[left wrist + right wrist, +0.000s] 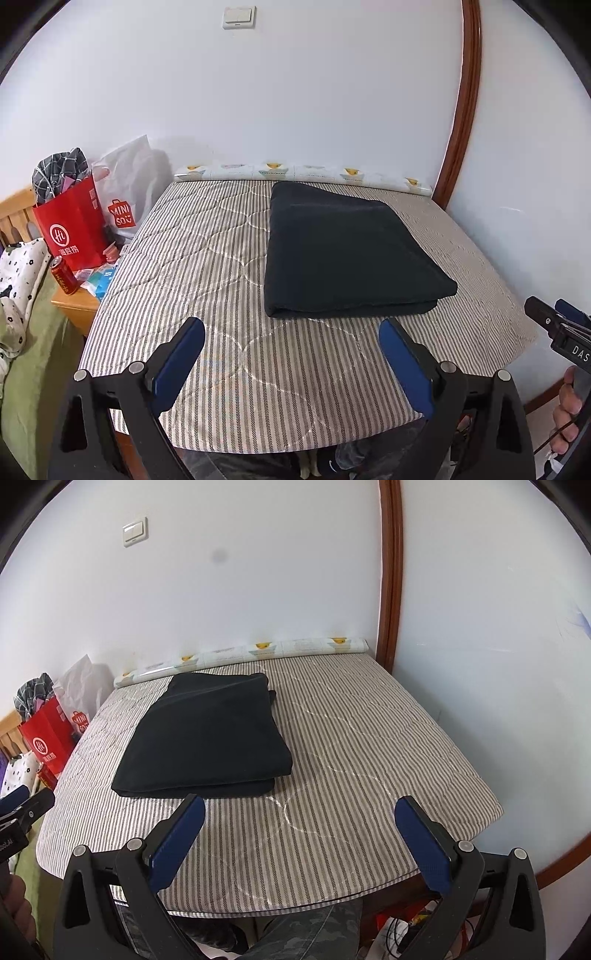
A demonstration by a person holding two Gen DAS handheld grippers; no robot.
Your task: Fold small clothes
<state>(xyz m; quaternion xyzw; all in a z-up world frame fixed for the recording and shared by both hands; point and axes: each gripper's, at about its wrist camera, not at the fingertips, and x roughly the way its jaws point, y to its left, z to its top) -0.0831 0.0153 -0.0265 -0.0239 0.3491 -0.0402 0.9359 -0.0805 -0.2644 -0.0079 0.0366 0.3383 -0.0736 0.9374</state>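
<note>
A dark navy garment (347, 251) lies folded into a flat rectangle on the striped quilted table cover (207, 266); in the right wrist view the same garment (207, 742) sits left of centre on the cover (369, 746). My left gripper (291, 332) hovers open just in front of the garment's near edge, with nothing between its blue pads. My right gripper (301, 810) is also open and empty, near the front of the cover and to the right of the garment. The right gripper's tip (554, 325) shows at the far right edge of the left wrist view.
A red paper bag (74, 229) stuffed with checked cloth, a white shopping bag (125, 192) and a red can (64, 280) crowd a wooden nightstand (75, 314) left of the table. A rolled patterned mat (303, 171) lies along the back edge against the white wall. A wooden door frame (389, 572) stands at the back right.
</note>
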